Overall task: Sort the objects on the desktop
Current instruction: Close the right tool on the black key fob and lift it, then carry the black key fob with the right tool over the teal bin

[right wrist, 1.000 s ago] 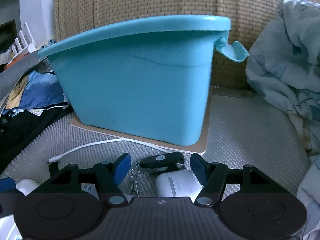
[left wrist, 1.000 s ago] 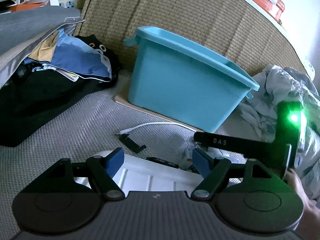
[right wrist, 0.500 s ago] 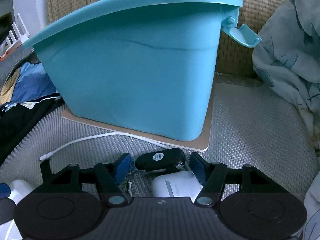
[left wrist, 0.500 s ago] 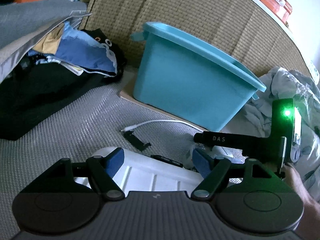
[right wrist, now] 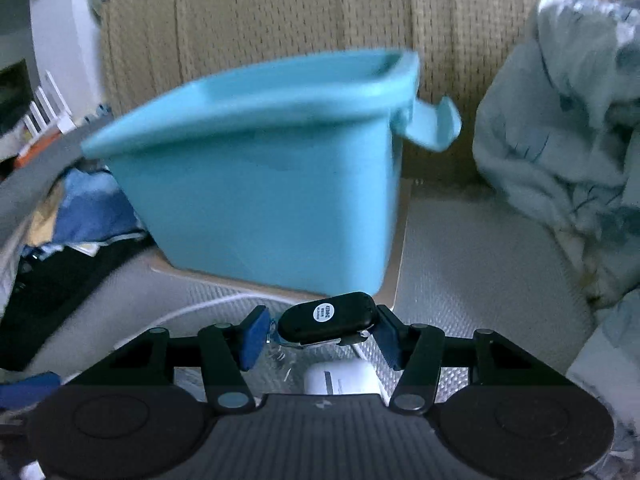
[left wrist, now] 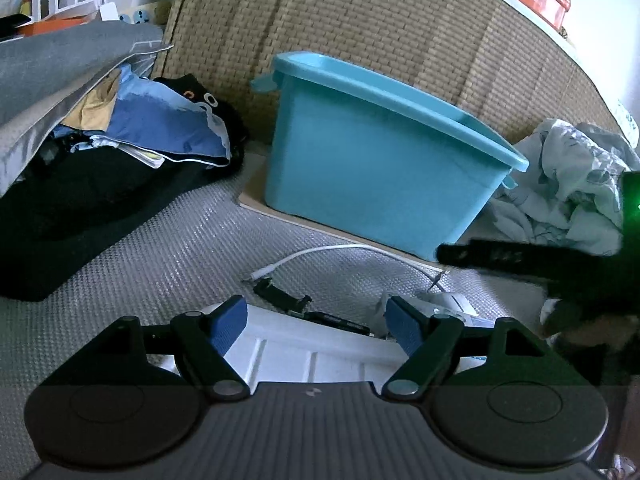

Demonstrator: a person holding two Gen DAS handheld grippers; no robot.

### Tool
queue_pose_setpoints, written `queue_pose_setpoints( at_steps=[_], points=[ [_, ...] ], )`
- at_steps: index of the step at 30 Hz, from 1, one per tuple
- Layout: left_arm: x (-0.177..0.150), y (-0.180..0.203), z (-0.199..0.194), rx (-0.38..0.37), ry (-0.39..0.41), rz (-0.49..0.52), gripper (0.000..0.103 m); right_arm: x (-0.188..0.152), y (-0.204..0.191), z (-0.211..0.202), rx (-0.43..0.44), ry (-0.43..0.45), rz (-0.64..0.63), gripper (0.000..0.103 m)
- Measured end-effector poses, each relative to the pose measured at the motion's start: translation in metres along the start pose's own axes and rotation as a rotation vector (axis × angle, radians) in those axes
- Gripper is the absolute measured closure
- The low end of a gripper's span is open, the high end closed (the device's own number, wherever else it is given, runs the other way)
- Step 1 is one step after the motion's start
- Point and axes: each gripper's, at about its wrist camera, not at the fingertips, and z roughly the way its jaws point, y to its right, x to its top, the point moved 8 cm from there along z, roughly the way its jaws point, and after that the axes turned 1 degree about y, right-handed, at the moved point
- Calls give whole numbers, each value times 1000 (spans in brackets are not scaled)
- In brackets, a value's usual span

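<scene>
Fob (right wrist: 328,317) hangs pinched in the right gripper (right wrist: 321,334), just before the bin (right wrist: 260,184) and below its rim. Only its ends are caught, so it may twist free short of the bin. Left gripper (left wrist: 316,324) is spread, holding nothing.

Left wrist view: low over woven mat, faces teal bin (left wrist: 380,184) at 12 o'clock, moderately near. Right wrist view: closer, blurred, same bin (right wrist: 272,200) ahead. Both share bin, white cable (left wrist: 320,254).
</scene>
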Motion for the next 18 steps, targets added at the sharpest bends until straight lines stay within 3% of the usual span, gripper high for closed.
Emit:
queue_pose_setpoints(
  at_steps=[18],
  points=[
    [3,17,-4,-1,39,72,24,23,1,-96,-7,135,-43,43]
  ],
)
